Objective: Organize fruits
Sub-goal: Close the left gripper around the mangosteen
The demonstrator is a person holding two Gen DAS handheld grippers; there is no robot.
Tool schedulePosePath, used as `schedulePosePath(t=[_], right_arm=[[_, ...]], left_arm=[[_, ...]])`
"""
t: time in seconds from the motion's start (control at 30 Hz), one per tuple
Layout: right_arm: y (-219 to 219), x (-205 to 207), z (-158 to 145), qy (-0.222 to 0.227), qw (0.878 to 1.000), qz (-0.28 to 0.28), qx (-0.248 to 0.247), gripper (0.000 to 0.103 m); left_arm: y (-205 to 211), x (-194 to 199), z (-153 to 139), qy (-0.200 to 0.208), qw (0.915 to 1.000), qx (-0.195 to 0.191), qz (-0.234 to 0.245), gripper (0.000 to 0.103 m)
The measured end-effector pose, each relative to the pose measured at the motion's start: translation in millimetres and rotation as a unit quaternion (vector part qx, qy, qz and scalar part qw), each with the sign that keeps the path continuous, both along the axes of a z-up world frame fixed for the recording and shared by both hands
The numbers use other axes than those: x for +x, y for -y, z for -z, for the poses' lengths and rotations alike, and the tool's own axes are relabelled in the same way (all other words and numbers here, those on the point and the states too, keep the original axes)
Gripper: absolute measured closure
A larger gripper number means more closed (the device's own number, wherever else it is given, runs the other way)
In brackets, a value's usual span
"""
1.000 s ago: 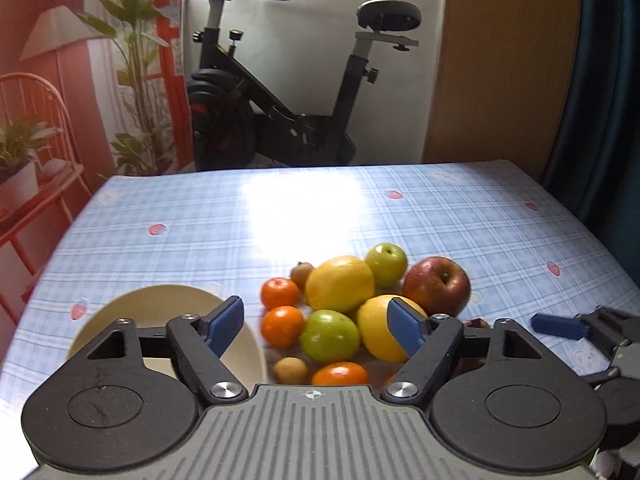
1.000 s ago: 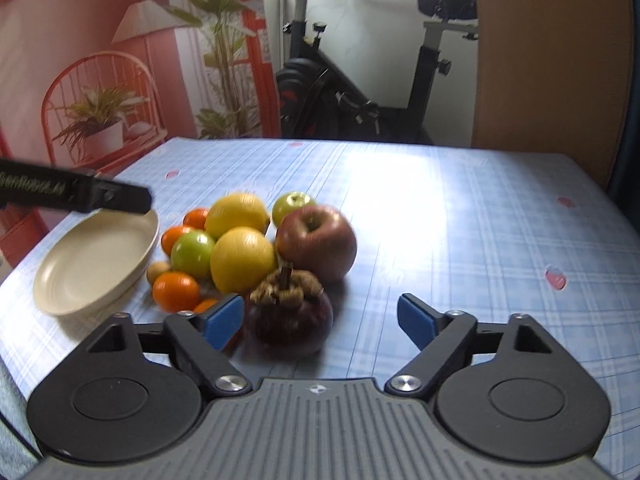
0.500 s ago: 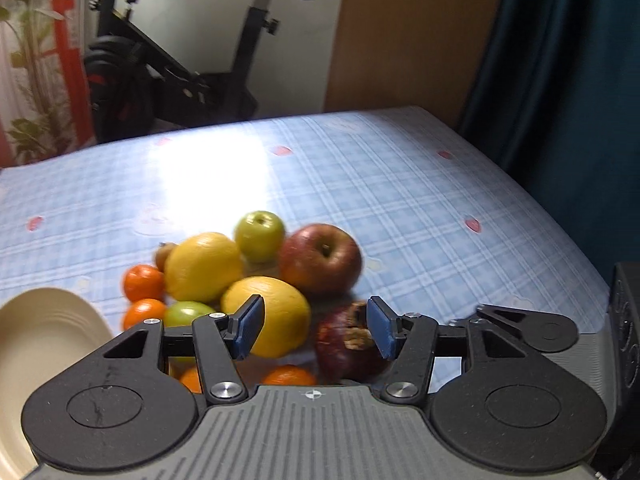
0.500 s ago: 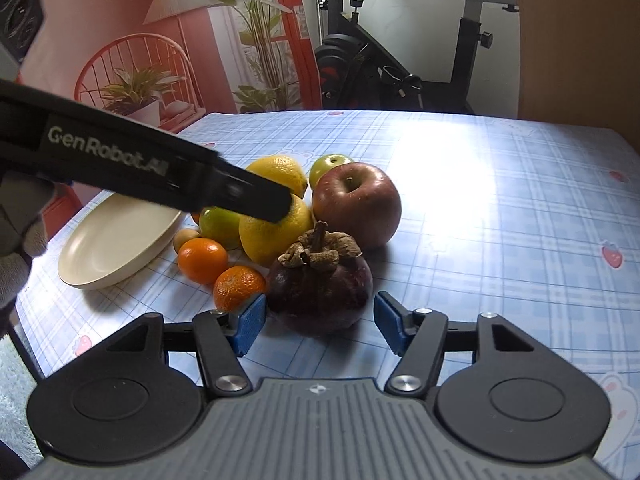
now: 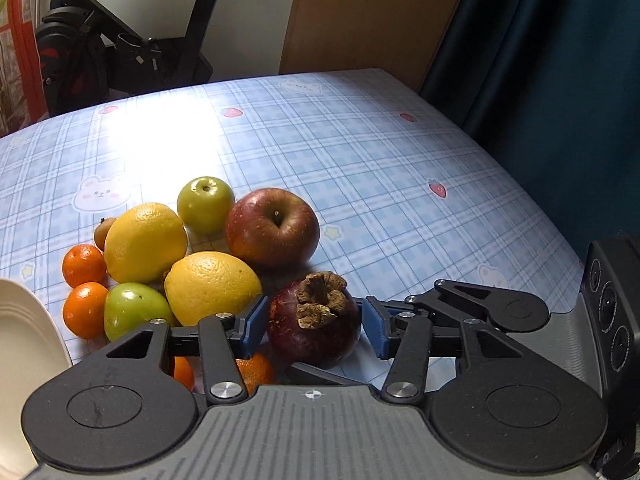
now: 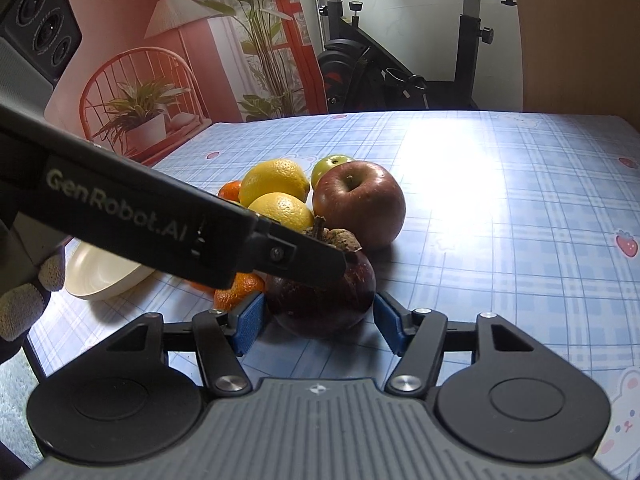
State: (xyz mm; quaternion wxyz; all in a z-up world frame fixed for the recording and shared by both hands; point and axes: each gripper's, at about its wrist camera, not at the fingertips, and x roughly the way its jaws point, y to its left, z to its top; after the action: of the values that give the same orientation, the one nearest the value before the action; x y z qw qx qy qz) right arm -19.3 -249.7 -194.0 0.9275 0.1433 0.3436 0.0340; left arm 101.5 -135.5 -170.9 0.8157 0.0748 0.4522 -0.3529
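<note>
A dark purple mangosteen [image 5: 316, 344] with a dry brown cap stands on the checked tablecloth at the near edge of a fruit pile. My left gripper [image 5: 316, 328] straddles it and its jaws are closing. A thin gap still shows at the right pad [image 5: 376, 332]. My right gripper [image 6: 318, 324] comes at the same mangosteen [image 6: 320, 304] from the other side, and its blue pads touch both flanks. The left gripper's finger [image 6: 120, 208] crosses over the fruit in the right wrist view. Behind lie a red apple [image 5: 274, 228], two lemons [image 5: 146, 248], green fruits and tangerines.
A cream plate [image 5: 24, 340] sits left of the pile. A gloved hand [image 6: 24, 312] holds the left tool. An exercise bike [image 6: 384, 76] and a potted plant [image 6: 140, 120] stand beyond the far table edge, with a dark curtain [image 5: 540, 60] along the table's right side.
My left gripper swung right, from over the plate and pile to the mangosteen, dipped and narrowed. The right gripper's jaws narrowed until the pads met the mangosteen.
</note>
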Motion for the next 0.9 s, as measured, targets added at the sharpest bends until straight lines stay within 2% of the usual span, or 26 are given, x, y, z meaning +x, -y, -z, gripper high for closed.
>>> schedulePosePath(t=[0.4, 0.6, 0.73, 0.9], right_arm=[[3, 6, 4, -0.003, 1.0, 0.008, 0.016, 0.039], [4, 5, 1, -0.006, 1.0, 0.014, 0.023, 0.04], [5, 1, -10, -0.004, 1.0, 0.021, 0.022, 0.04], [-1, 6, -37, 0.009, 1.0, 0.012, 0.018, 0.04]], left_arm=[[-3, 11, 4, -0.026, 0.9995, -0.019, -0.005, 0.052], [-4, 9, 3, -0.026, 0.9994, -0.023, 0.001, 0.052], [-6, 5, -5, -0.02, 0.9991, -0.035, 0.008, 0.052], [-21, 1, -30, 0.005, 0.9985, -0.054, 0.005, 0.052]])
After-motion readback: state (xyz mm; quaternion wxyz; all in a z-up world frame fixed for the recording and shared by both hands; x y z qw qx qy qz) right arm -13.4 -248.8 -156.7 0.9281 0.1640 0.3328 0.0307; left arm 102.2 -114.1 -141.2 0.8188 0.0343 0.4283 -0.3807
